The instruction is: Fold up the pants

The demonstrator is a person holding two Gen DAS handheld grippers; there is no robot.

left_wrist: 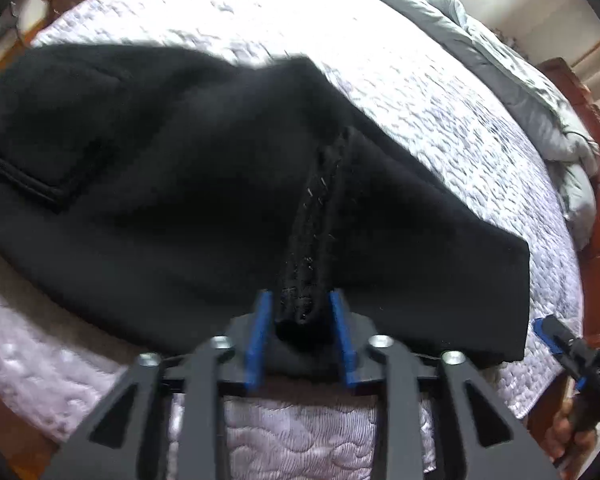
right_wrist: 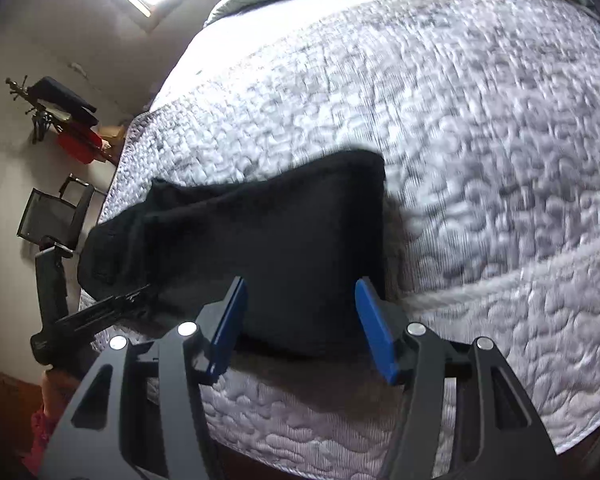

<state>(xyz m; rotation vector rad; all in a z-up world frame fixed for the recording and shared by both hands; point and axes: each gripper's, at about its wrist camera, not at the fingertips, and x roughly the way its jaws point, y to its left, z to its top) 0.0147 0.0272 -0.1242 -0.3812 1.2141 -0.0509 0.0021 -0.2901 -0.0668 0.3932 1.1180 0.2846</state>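
Bed: white quilted bedspread [left_wrist: 440, 92] covers the mattress, with a grey duvet [left_wrist: 512, 80] bunched along its far side and a wooden bed frame [left_wrist: 596, 216] at the edge.
Pants: black pants [left_wrist: 188, 184] lie on the bedspread near its close edge, already doubled into a thick bundle.
Left gripper: left gripper [left_wrist: 302, 300] pinches a seamed black edge of the pants between its blue pads, the jaws drawn close with cloth filling the gap.
Right gripper: right gripper [right_wrist: 300, 292] stands spread wide, its blue pads either side of the near edge of the pants; whether they touch the cloth I cannot tell.
Left view only: a stitched patch pocket [left_wrist: 48, 152] on the left part of the pants, and the inner seam running up from the pads.
Right view only: a black mesh chair [right_wrist: 56, 212] and a red item [right_wrist: 78, 146] by the wall, plus the square folded corner of the pants.
Axis: from the right wrist, the bundle's long axis runs left to right along the bed's near edge, the squared end pointing right.
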